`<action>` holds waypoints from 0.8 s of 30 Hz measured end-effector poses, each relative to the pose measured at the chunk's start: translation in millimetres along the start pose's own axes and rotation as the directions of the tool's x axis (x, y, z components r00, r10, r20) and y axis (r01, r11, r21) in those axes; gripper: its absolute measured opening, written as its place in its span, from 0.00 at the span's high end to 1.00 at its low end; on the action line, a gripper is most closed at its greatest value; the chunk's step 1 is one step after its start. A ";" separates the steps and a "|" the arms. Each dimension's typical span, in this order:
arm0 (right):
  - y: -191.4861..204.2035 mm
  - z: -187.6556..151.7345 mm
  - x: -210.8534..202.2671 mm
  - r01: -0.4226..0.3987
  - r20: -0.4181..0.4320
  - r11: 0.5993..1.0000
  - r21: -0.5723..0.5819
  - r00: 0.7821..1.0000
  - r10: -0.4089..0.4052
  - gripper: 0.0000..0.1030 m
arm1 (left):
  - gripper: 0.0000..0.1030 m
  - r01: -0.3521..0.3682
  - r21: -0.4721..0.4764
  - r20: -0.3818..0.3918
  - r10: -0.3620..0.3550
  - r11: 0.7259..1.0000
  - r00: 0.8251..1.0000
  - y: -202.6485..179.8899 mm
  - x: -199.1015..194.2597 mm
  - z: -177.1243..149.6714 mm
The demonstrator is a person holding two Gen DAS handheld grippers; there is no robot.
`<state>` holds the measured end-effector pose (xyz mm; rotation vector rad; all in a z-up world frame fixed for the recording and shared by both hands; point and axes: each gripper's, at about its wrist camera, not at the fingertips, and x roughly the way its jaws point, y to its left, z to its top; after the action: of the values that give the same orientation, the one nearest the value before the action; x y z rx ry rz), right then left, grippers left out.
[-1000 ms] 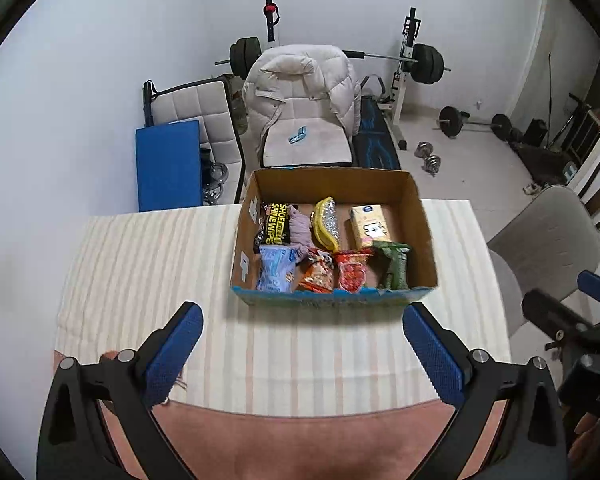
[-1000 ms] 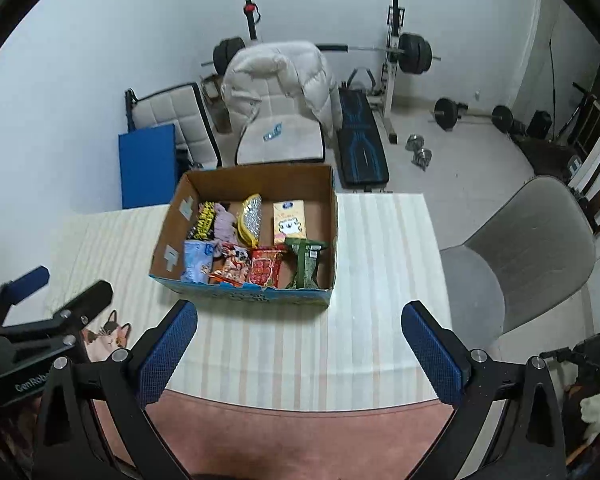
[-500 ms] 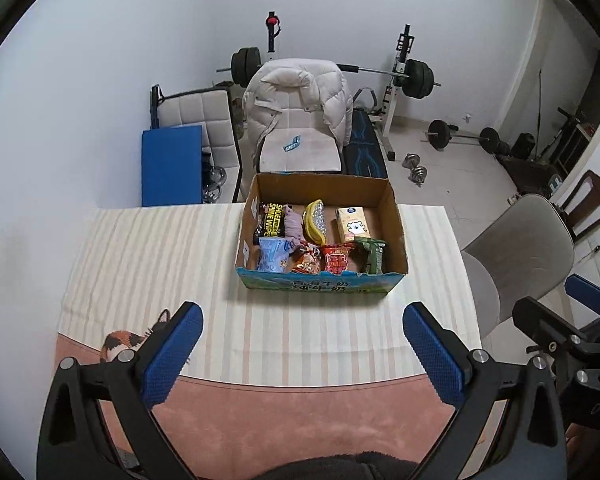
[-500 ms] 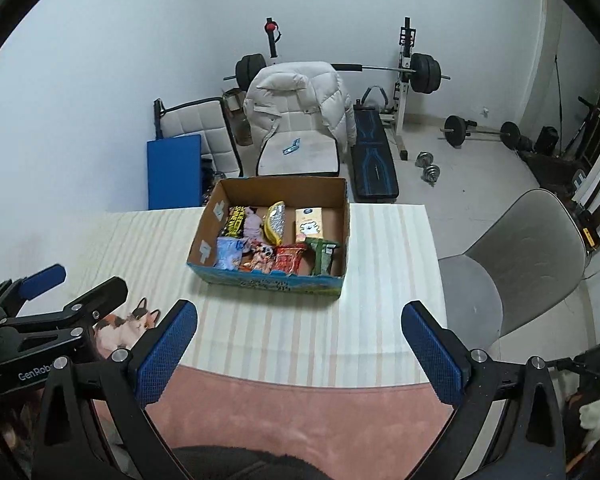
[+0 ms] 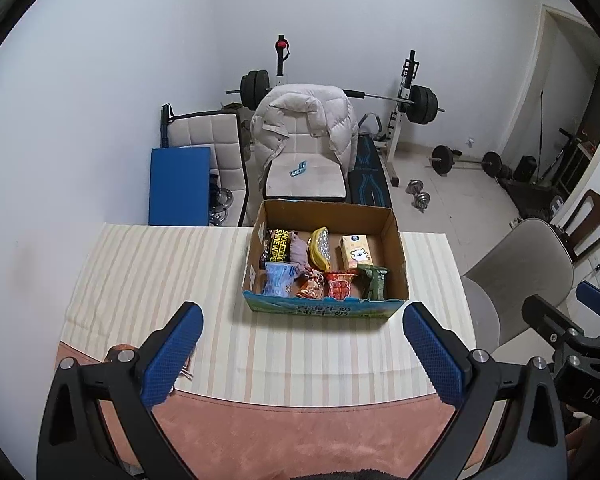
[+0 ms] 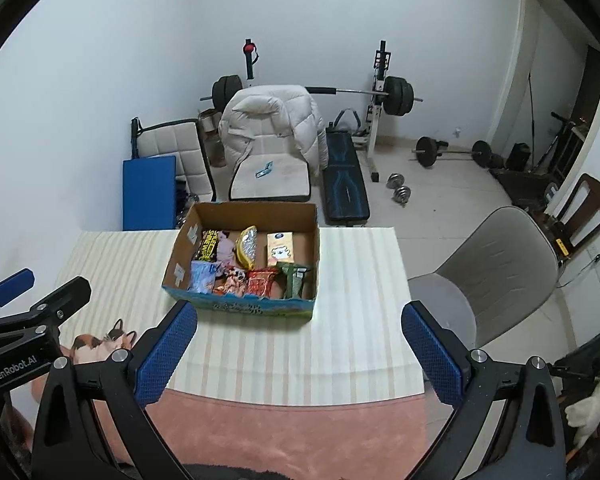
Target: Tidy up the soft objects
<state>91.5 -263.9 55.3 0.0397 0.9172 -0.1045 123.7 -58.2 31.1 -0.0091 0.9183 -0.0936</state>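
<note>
A cardboard box [image 5: 398, 258] is sitting on the striped table [image 5: 160, 272], toward its far edge, with its long axis running left to right and its open top facing up. Soft packets are lying inside in two rows. In the far row, a black wipes pack [image 5: 278, 245] is lying with its long axis running front to back, beside a mauve cloth [image 5: 298, 250], then a yellow pouch [image 5: 319, 246] tilting on edge with its length front to back, then an orange carton [image 5: 355, 251] lying flat. In the near row, a blue packet [image 5: 278, 278], an orange snack bag [image 5: 310, 285], a red packet [image 5: 340, 285] and a green packet [image 5: 373, 280] are standing side by side, leaning against the near wall.

The left gripper [image 5: 302, 356] is hovering above the near edge of the table, pointing forward and down at the box, its blue pads spread wide and gripping nothing. The right gripper [image 6: 298, 354] is hanging in a like pose just beside it to the right, pads also wide apart and empty, with the box sitting slightly left of its centre line. Both are well apart from the box. A pink cloth with a cat print [image 6: 108, 344] is covering the near part of the table. Beyond the table a chair with a white puffer jacket [image 5: 304, 120] is facing the box, and a grey chair [image 6: 496, 264] is standing at the right.
</note>
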 end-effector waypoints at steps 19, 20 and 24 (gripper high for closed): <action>-2.5 6.1 -8.2 0.011 0.015 1.000 -0.008 1.000 -0.011 0.00 | 0.00 -0.018 0.004 0.031 0.018 1.000 0.999 -3.2 -6.5 2.5; -2.3 6.2 -8.1 0.010 0.014 1.000 -0.008 1.000 -0.010 0.00 | 0.00 -0.020 0.004 0.030 0.020 1.000 0.999 -3.2 -6.5 2.3; -2.4 6.6 -7.4 0.009 0.015 1.000 -0.011 1.000 -0.009 0.00 | 0.00 -0.023 0.006 0.031 0.023 1.000 0.999 -2.6 -7.2 2.2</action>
<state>91.9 -266.2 65.2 0.0245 0.9035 -0.1080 120.9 -60.2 38.3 0.0058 0.8868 -0.0749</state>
